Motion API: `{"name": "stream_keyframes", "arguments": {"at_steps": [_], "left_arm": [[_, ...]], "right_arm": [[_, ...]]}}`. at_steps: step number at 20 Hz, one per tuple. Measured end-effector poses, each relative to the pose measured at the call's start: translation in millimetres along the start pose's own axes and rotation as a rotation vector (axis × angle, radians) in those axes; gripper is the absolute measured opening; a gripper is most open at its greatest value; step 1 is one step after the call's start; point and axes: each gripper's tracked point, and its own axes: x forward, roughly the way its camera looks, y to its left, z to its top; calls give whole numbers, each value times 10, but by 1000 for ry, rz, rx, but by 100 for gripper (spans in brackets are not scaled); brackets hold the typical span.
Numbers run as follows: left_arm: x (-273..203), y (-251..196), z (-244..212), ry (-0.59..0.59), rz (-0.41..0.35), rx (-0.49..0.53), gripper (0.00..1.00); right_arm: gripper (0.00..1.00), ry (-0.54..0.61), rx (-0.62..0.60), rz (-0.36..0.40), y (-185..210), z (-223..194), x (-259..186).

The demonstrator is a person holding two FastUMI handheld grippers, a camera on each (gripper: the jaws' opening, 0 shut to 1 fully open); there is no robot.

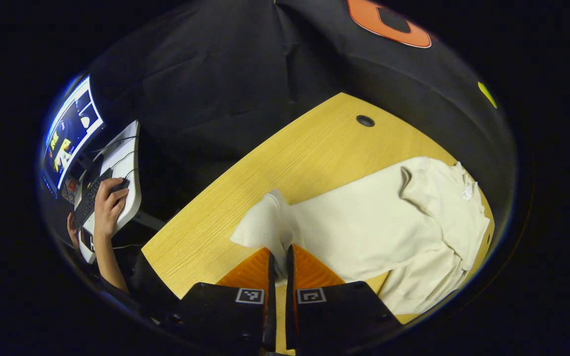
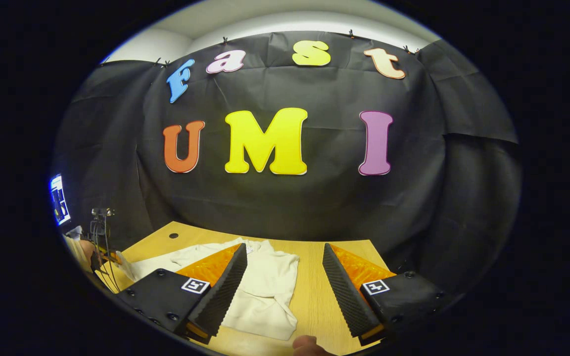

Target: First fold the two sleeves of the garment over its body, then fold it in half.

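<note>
Cream-white knit cloth, soft and a little rumpled: the garment (image 1: 364, 222) lies spread on the pale wooden table (image 1: 285, 168), stretching away from the left gripper (image 1: 279, 257) toward the table's far right edge. In the left gripper view its body is mostly flat, with one sleeve (image 1: 438, 202) already turned over the body, ahead and to the right of the gripper, making a thick folded band with a puckered end. Beyond that band the cloth bunches into small wrinkles near the table edge. The near corner of the garment rises to a peak where the left gripper's fingers are closed nearly together on it, a thin pinch of fabric showing in the narrow slit between them. To either side of that pinch the cloth slopes down to the tabletop.

In the right gripper view the garment (image 2: 265, 287) lies just ahead and to the left, partly behind the left finger of the right gripper (image 2: 285, 282), its folded layers ending in a rounded hem near the lower edge. The right gripper's fingers are spread wide with bare table (image 2: 309, 296) between them, touching nothing. A fingertip (image 2: 307, 343) shows at the bottom edge.

Far off to the left of the left gripper, a person's hand (image 1: 109, 202) rests on a mouse beside a keyboard (image 1: 89, 198) and a lit monitor (image 1: 70, 131).
</note>
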Motion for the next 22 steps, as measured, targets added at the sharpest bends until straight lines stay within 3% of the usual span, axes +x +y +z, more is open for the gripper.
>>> {"name": "stream_keyframes", "arguments": {"at_steps": [6,11,17,22], "left_arm": [[-372,-984,687,-115,-102,107,10],[-582,-1953,975,-159,-174,209,10],[-701,-3176,847,-170,-269,368,10],[-815,-4241,397,-180,-362,527,10]], "right_arm": [[96,-7,10,5,-122,-8,-29],[96,-43,31,-46,-392,119,-54],[96,-90,29,-114,-759,218,-125],[96,-54,56,-163,-1007,93,-138]]}}
